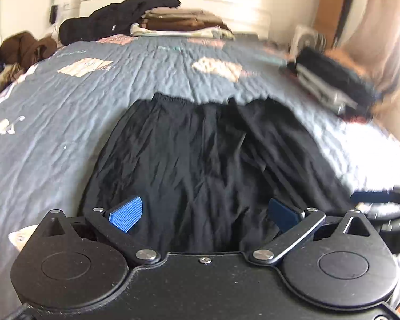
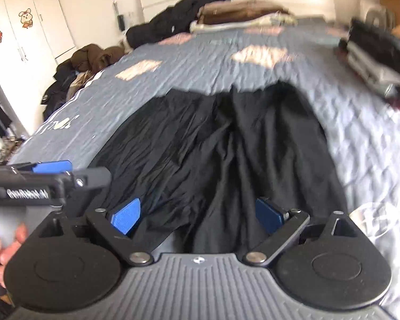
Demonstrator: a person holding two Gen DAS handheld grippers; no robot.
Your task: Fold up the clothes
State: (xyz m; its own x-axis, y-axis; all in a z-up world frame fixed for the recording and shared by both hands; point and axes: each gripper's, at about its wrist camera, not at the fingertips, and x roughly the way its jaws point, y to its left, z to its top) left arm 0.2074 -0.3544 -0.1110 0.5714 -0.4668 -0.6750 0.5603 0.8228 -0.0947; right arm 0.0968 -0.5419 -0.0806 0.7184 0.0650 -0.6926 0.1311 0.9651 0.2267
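Black, thin and much creased, the trousers [image 1: 200,160] lie flat on the grey-blue quilt [image 1: 53,138] of the bed, their long axis running from the near edge toward the headboard. The gathered elastic waistband [image 1: 170,98] is the far end, so the legs point back toward the cameras. Dark stripes run lengthwise down the right-hand leg. The near ends of the legs are hidden under both gripper bodies, so the hems cannot be made out.

The left gripper [image 1: 204,214] hangs above the cloth with its blue pads [image 1: 126,214] spread wide, nothing pinched between them. The right gripper [image 2: 197,217] is likewise spread wide over the fabric and holds nothing. In the right wrist view the left gripper shows again at the left edge, with the person's fingers [image 2: 2,242] around its handle.

Folded piles [image 1: 178,22] sit at the far end of the bed, another stack [image 1: 330,80] on the right, blurred. Loose brown and black garments [image 1: 24,46] heap at the far left
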